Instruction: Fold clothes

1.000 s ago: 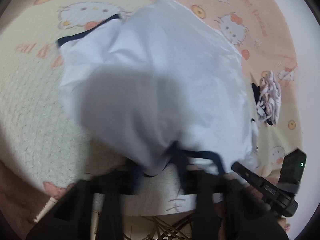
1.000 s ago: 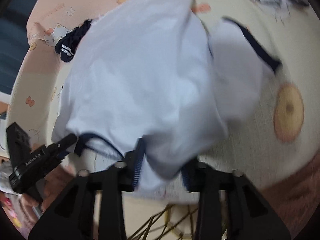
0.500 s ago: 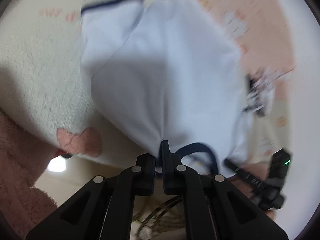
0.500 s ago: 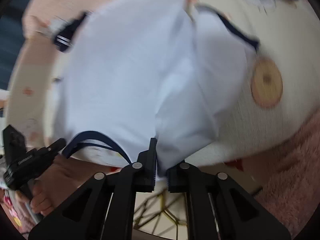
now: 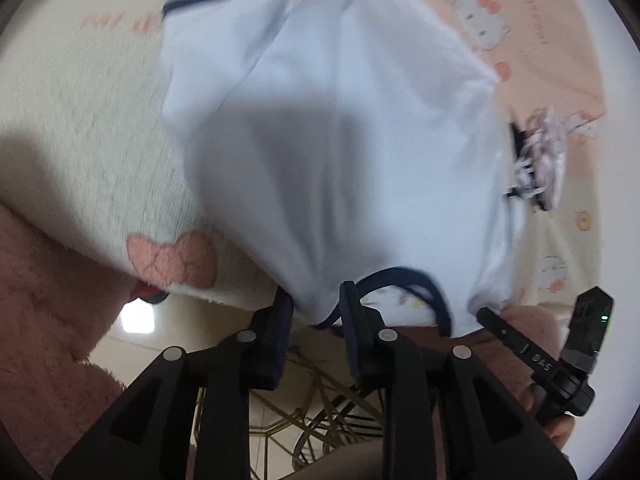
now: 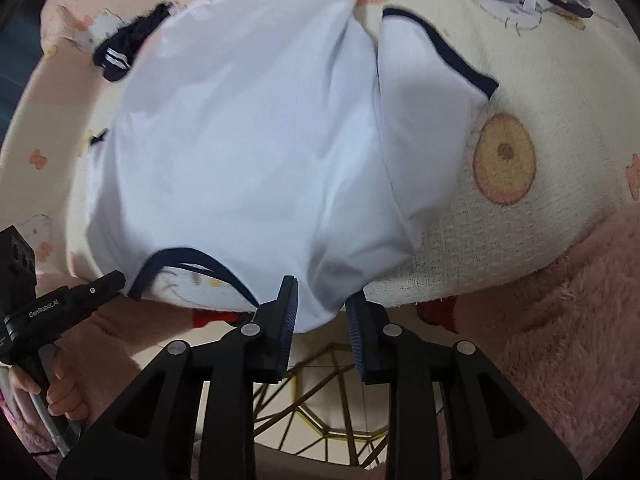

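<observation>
white shirt (image 5: pixel 340 152) hangs between both parted tongs (image 5: pixel 316 312).

A cream cartoon-print blanket (image 6: pixel 560 92) meets pink plush (image 6: pixel 560 320); pale tiled floor (image 6: pixel 320 396) below.

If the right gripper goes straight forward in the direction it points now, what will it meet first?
The right gripper is open, and the white shirt's near edge already hangs between its fingers. Going straight on, it would push into that shirt first, then probably the blanket under it; depth is unclear.
</observation>
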### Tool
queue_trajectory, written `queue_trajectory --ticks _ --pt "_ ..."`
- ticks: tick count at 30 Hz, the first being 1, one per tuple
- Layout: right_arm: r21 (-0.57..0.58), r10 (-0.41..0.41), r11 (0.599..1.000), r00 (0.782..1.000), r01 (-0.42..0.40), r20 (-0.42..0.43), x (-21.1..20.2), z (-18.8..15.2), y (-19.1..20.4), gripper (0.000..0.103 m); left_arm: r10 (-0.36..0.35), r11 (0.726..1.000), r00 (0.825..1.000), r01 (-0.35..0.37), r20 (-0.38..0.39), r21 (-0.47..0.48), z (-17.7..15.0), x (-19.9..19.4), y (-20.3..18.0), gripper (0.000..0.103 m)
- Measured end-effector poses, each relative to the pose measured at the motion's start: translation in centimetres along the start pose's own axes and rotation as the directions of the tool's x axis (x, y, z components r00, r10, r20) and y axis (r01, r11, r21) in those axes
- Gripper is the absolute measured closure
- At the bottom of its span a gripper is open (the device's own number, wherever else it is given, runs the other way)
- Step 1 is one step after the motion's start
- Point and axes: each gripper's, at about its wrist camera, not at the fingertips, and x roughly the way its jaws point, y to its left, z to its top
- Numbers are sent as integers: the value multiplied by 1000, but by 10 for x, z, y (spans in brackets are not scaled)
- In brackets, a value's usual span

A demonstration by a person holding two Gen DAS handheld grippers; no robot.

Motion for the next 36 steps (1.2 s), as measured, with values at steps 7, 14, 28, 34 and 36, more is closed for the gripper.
queue_trajectory --ticks 7,14,28,34,36 --pt "-46 29 999 995 -25 95 -45 65 -3 74 10 962 981 -62 194 264 74 -53 -44 77" --pt "-101 -24 994 974 48 226 -69 181 -13 68 38 963 931 -131 364 235 208 -45 -37 77" --pt "-5 -182 982 939 191 293 43 352 -40 57 -25 968 958 -48 285 248 374 72 -13 64" --pt "-39 -121 990 957 136 264 77 374 -48 43 12 939 948 -120 319 322 378 79 -31 94" --pt "-71 -110 989 963 131 246 82 377 -44 57 27 927 943 -148 333 345 379 82 -37 95"
